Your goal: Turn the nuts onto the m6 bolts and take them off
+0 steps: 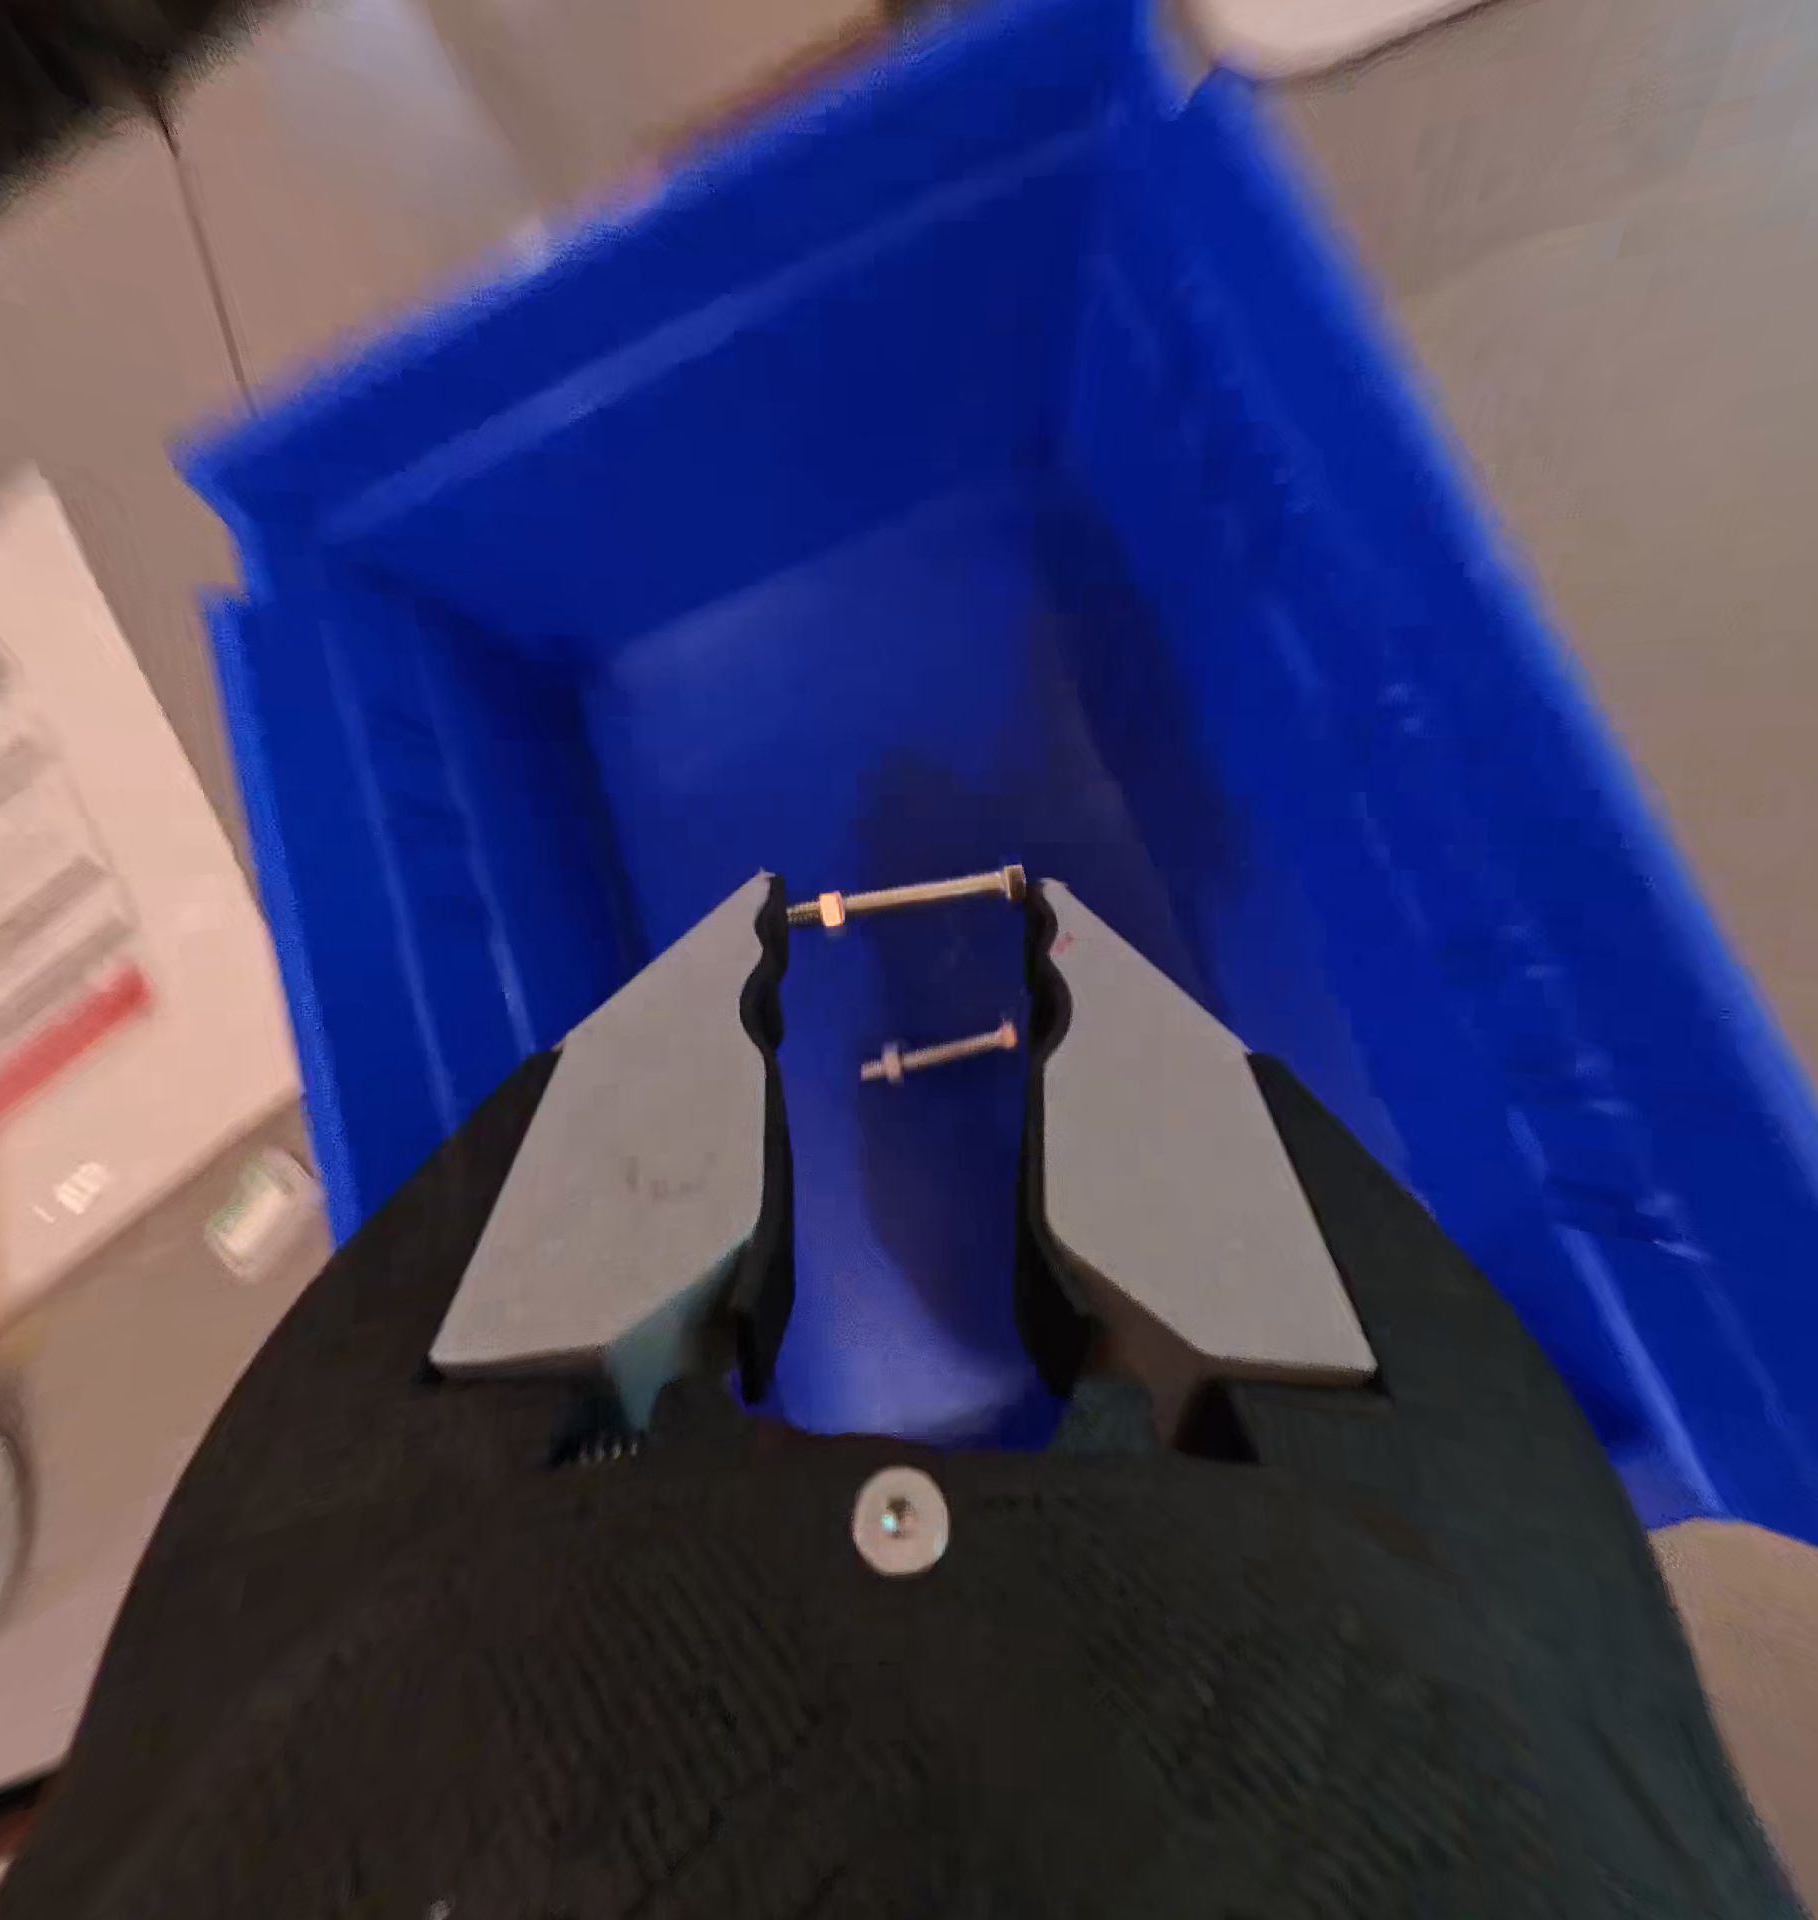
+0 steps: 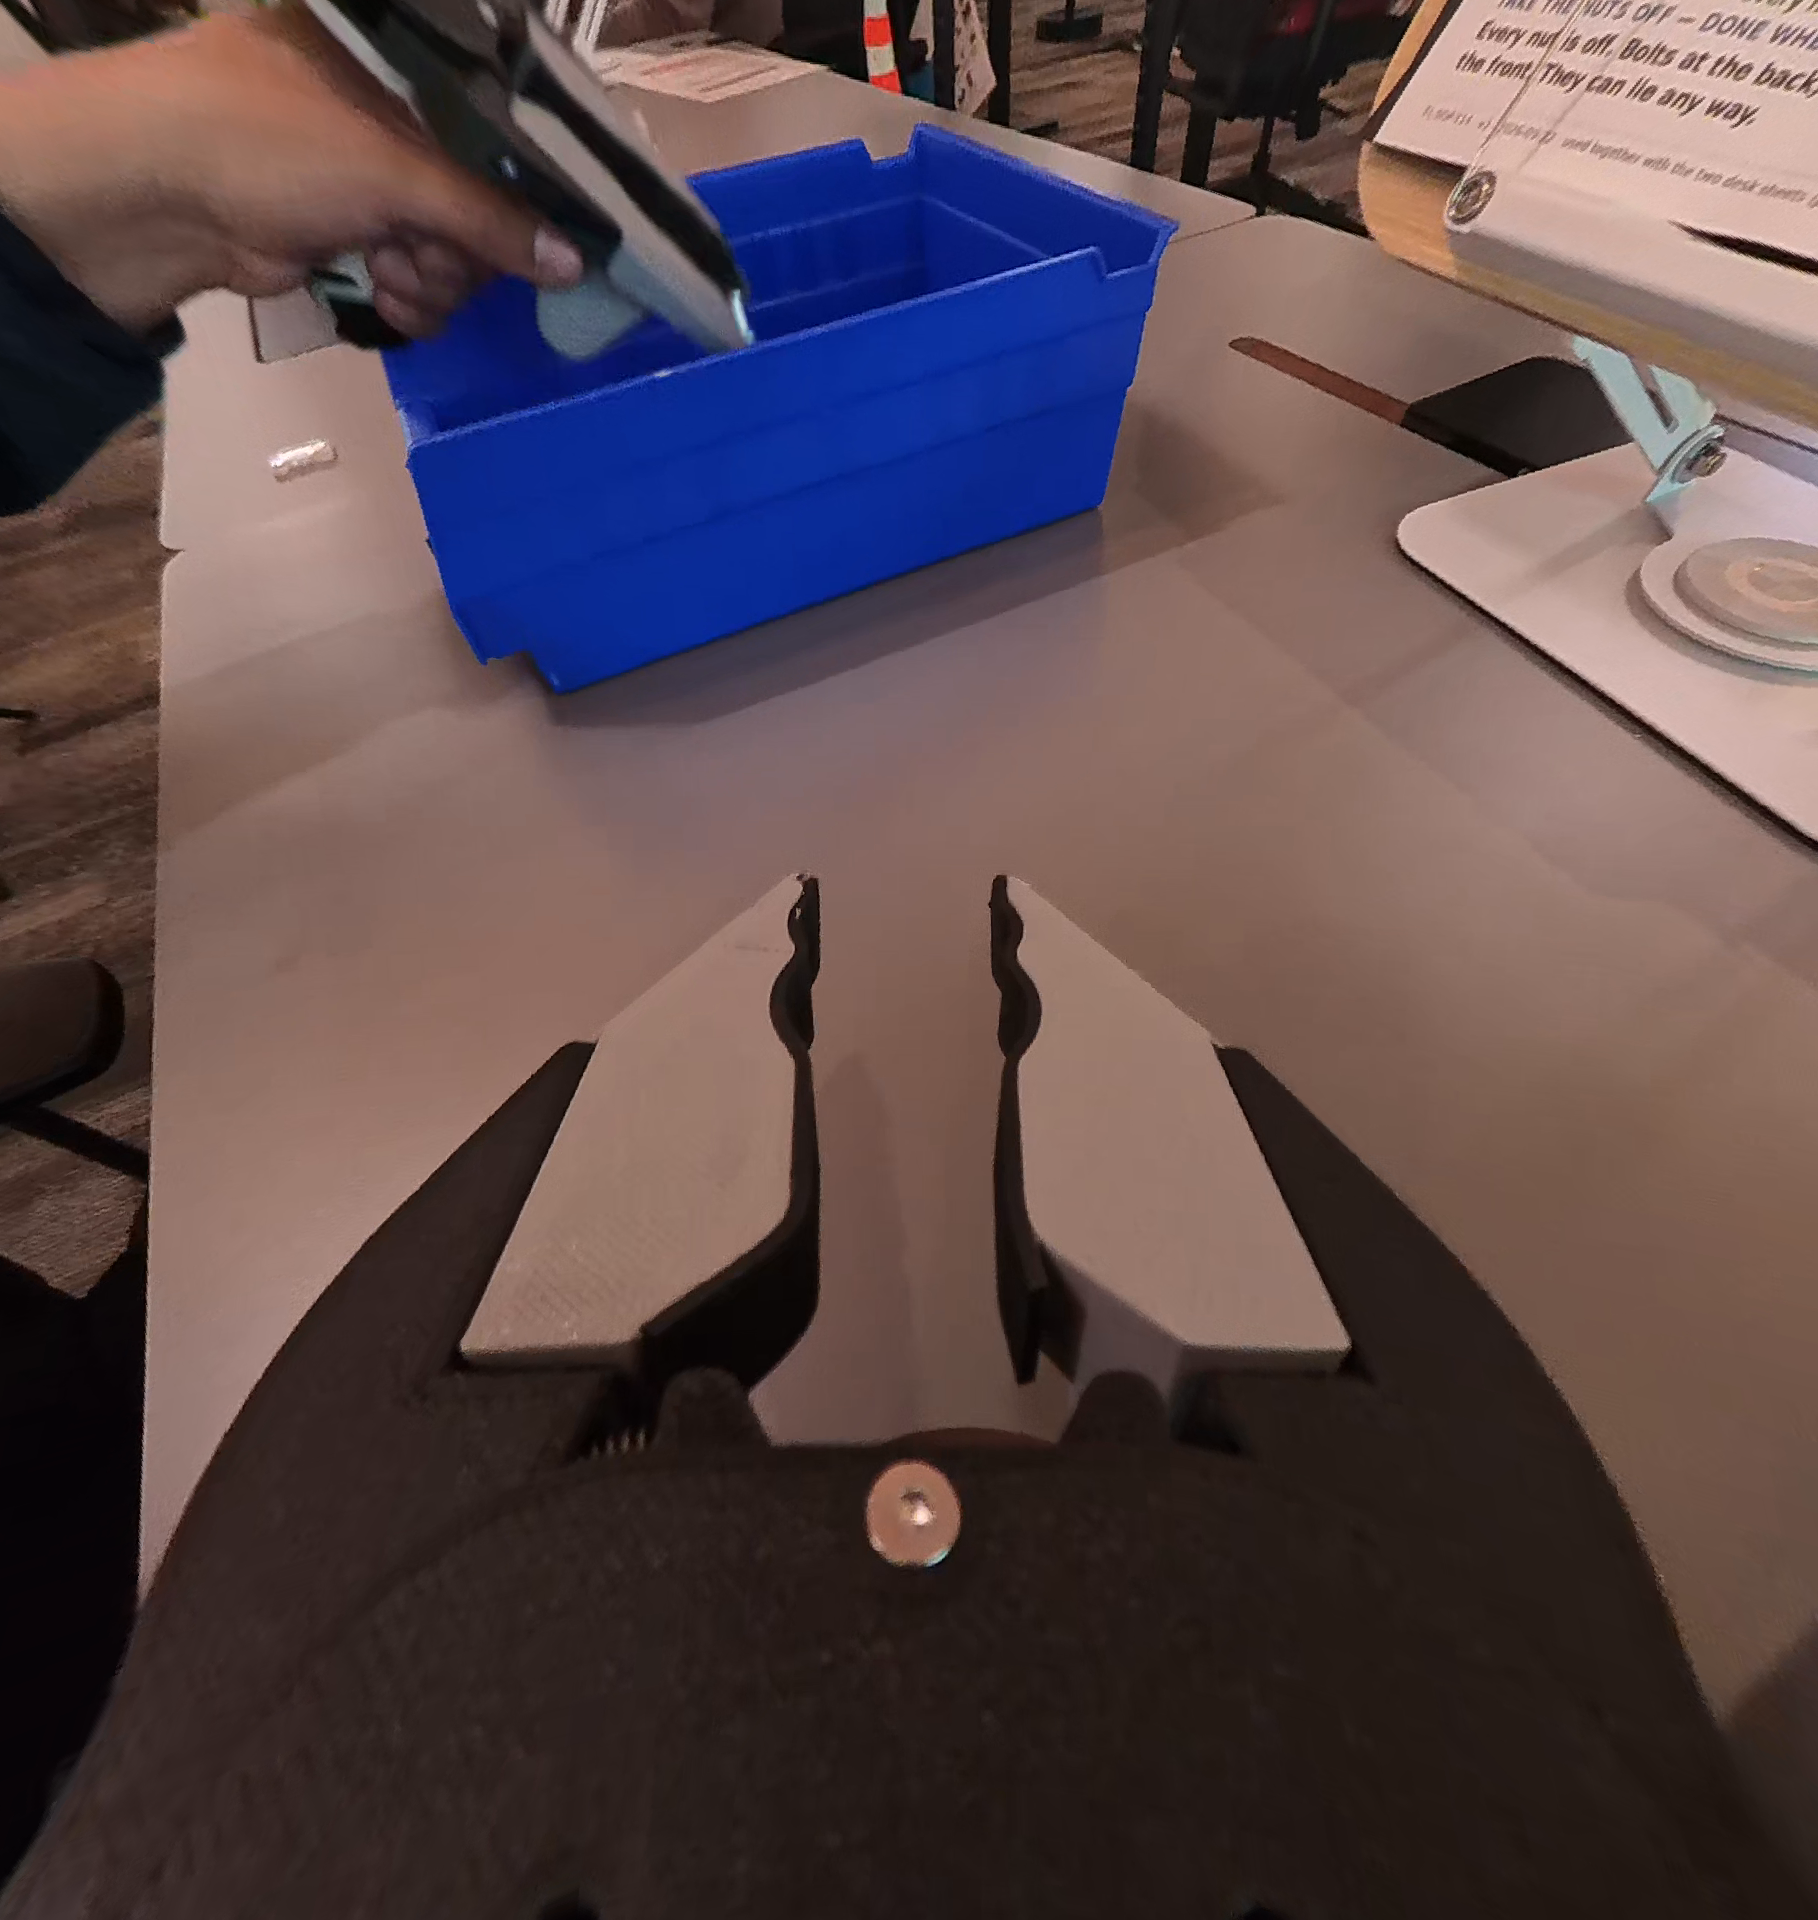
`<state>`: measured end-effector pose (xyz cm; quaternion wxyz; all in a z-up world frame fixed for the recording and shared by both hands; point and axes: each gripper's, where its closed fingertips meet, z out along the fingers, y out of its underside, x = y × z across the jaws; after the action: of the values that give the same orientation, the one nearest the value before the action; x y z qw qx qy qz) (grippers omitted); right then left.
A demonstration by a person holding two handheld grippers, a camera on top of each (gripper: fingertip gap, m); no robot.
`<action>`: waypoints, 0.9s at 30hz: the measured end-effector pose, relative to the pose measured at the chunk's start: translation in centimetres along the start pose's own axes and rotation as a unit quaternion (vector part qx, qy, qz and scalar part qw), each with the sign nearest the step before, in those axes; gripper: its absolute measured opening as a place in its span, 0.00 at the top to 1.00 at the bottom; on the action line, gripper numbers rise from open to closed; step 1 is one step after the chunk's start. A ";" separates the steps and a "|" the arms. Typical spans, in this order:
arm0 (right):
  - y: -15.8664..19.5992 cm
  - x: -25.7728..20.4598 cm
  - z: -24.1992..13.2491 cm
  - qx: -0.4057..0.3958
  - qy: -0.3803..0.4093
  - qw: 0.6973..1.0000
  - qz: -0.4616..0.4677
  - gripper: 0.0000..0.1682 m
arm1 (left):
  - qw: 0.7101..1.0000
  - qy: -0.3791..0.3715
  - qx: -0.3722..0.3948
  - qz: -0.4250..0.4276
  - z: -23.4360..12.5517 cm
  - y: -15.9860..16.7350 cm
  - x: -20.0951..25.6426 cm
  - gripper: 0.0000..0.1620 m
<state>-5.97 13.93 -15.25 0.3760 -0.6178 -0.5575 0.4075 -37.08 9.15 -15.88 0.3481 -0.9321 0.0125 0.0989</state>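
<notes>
Left gripper point(image 1: 905, 904): jaws parted, fingers angled steeply downward, held in the person's hand point(image 2: 250, 177). Right gripper point(image 2: 903, 894): jaws parted, nothing between them, fingers pointing forward, held low.

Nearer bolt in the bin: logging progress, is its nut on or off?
On. The nut sits on the nearer bolt, near its threaded end.

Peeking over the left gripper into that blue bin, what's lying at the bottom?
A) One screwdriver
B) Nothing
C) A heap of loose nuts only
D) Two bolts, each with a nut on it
D: the left wrist view shows two bolts on the floor of the blue bin, the farther bolt and the nearer bolt, each with a nut threaded near its left end, seen between the fingers of the open left gripper.
</notes>
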 end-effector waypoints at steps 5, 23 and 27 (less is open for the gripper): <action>-0.6 -2.1 -0.3 0.012 -0.065 0.998 0.012 0.82 | 0.980 0.021 0.156 0.122 -6.2 -6.6 7.7 0.72; -3.3 -6.0 -2.8 0.074 -0.243 0.963 0.092 0.84 | 0.762 -0.035 0.396 0.512 -9.7 -7.1 30.7 0.72; -2.9 -6.5 -2.5 0.067 -0.249 0.963 0.082 0.94 | 0.750 -0.019 0.397 0.528 -9.2 -6.5 32.4 0.73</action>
<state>-5.06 7.71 -11.02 0.2310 -0.5140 -0.5525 0.6142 -3.09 9.58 -11.13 0.5795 -0.5522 0.5347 0.2709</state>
